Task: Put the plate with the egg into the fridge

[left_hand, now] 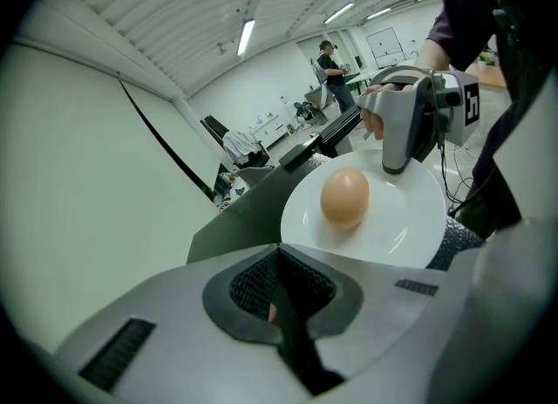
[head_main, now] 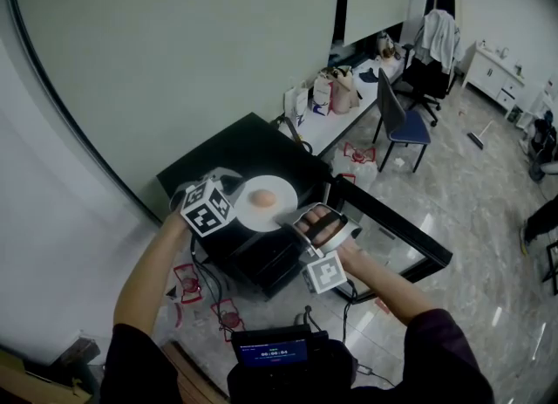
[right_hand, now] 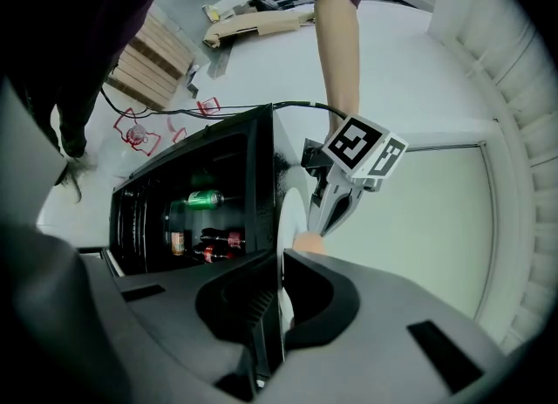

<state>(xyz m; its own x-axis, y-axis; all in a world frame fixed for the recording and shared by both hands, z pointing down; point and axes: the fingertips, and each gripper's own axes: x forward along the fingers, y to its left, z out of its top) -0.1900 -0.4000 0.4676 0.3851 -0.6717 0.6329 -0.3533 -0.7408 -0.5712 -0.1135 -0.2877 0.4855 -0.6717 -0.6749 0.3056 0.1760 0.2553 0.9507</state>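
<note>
Glossy grey floor tiles (head_main: 462, 210) run under everything, with a plain white wall (head_main: 174, 44) behind. Nearest the camera, a small lit screen (head_main: 272, 352) sits at the person's chest, and both forearms reach forward from it.

The right gripper (right_hand: 277, 293) has its jaws drawn narrow onto the rim of the white plate (head_main: 253, 217), which runs edge-on straight between the two pads. The left gripper (left_hand: 279, 263) has its jaws together with nothing clearly between them. Its tips are just beside the opposite rim of the plate, and whether they touch it cannot be told.

A brown egg (head_main: 264, 196) lies near the middle of the plate. The plate is level over the top of the low black fridge (head_main: 244, 154), at its front edge; whether it rests there or is lifted is unclear. The fridge's glass door (head_main: 392, 228) stands open to the right. Inside, a green can (right_hand: 202, 199) lies on an upper shelf and dark bottles (right_hand: 218, 241) lie below it.

Farther off, a white table (head_main: 336, 127) carries several bags (head_main: 336, 92), and a blue chair (head_main: 405, 123) stands beside it.
</note>
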